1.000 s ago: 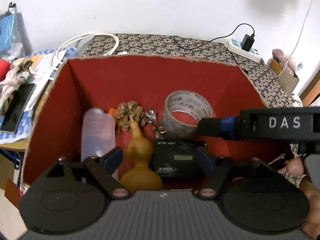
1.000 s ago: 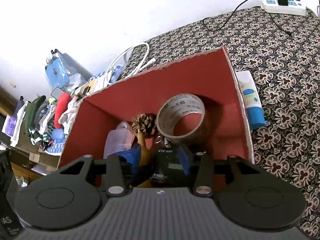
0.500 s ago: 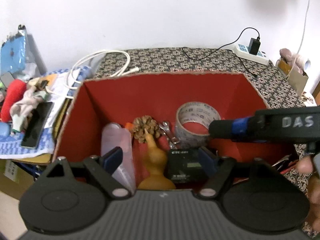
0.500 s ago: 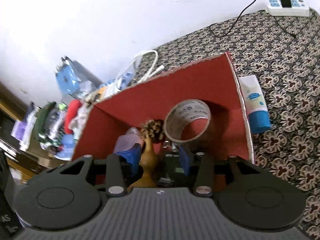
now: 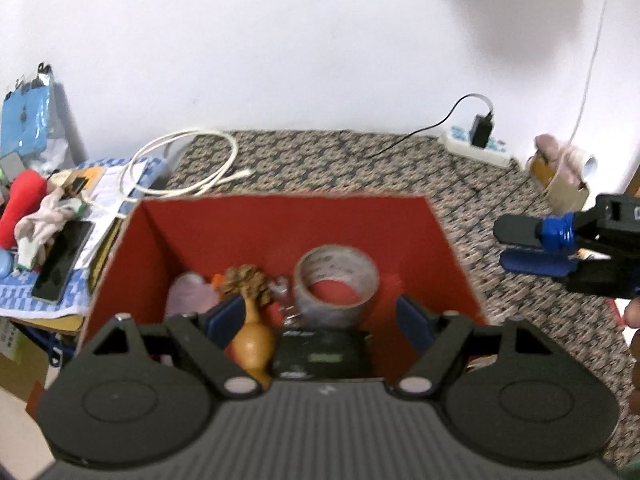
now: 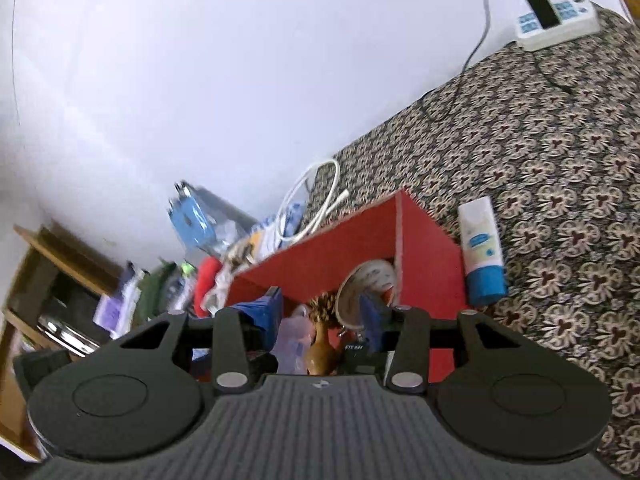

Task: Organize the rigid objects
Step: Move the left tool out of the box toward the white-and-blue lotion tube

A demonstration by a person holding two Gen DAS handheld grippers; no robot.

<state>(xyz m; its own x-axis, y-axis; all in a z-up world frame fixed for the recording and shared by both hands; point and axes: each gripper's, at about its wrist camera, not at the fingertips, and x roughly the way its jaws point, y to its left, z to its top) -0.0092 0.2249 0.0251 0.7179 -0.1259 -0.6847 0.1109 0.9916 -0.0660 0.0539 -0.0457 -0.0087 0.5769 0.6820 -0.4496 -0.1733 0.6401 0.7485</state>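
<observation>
A red cardboard box [image 5: 280, 232] stands open on the patterned cloth. Inside lie a tape roll [image 5: 336, 276], a tan gourd [image 5: 252, 340], a pinecone [image 5: 246, 280], a black device [image 5: 320, 356] and a clear plastic bottle [image 5: 188, 296]. My left gripper [image 5: 320, 318] hovers open above the box's near side, holding nothing. My right gripper [image 5: 516, 246] hangs over the cloth to the right of the box. In its own view the right gripper [image 6: 320, 314] looks at the box [image 6: 320, 256] from above, its jaws opening with nothing gripped between them.
A white and blue tube [image 6: 482, 256] lies on the cloth against the box's right wall. A power strip [image 5: 476, 144] with a charger sits at the back right, a coiled white cable [image 5: 188, 164] at the back left. A phone [image 5: 62, 260] and clutter fill the left side table.
Both grippers have drawn back and up from the box. The right gripper has swung out of the box to its right side, and its jaws stand wider.
</observation>
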